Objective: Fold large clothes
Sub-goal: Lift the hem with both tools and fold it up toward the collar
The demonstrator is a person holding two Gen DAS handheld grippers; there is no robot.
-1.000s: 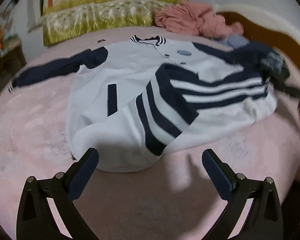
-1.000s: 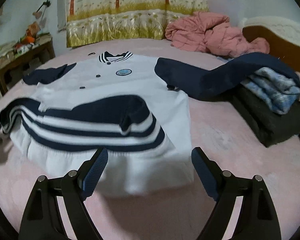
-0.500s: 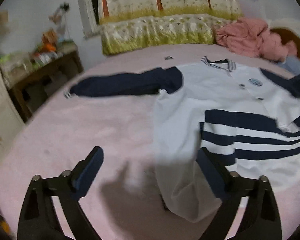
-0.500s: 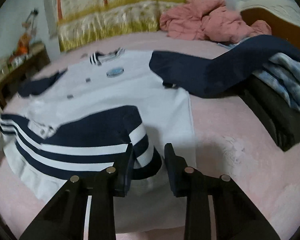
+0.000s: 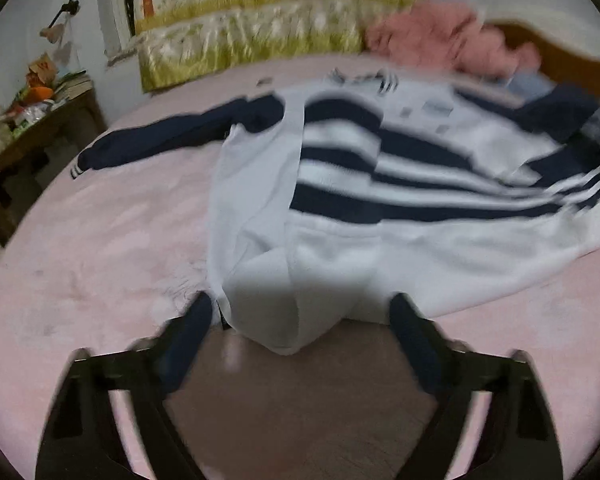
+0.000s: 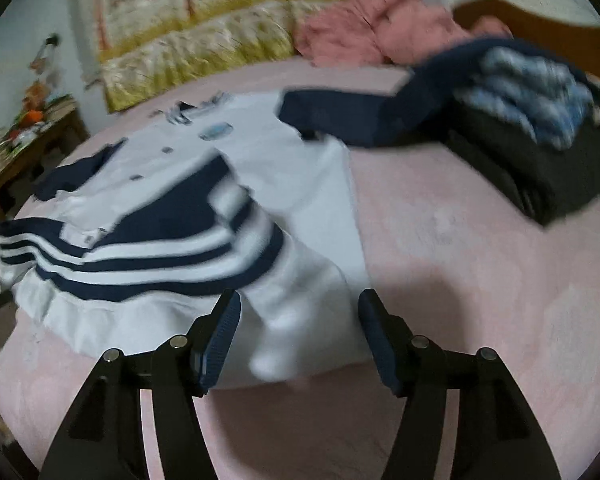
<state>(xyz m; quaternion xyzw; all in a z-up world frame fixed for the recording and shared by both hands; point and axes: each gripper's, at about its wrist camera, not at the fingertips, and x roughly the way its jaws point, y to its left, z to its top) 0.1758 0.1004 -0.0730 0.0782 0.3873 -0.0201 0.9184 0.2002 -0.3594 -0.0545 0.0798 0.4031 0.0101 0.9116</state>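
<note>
White-navy jacket [image 5: 340, 240], one; two tools

pale wall [image 5: 16, 32] | wood side table [image 5: 32, 140] w/ clutter, left | curtain [image 5: 260, 16] behind, prob. window

Pink bed [image 6: 480, 280]. Crumpled pink garment [image 6: 380, 28] at far edge. Dark folded stack [image 6: 560, 176], blue-white fabric on top. Patterned yellow-green curtain [image 5: 260, 36] behind. Cluttered wooden side table [image 5: 32, 128] at left.

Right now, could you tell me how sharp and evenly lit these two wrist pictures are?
Left wrist view: motion-smeared, the jacket stripes streaked, a dim shadow under the left gripper. Right wrist view: blurred too, though the right gripper stays crisp; fisheye corners black in both.
</note>
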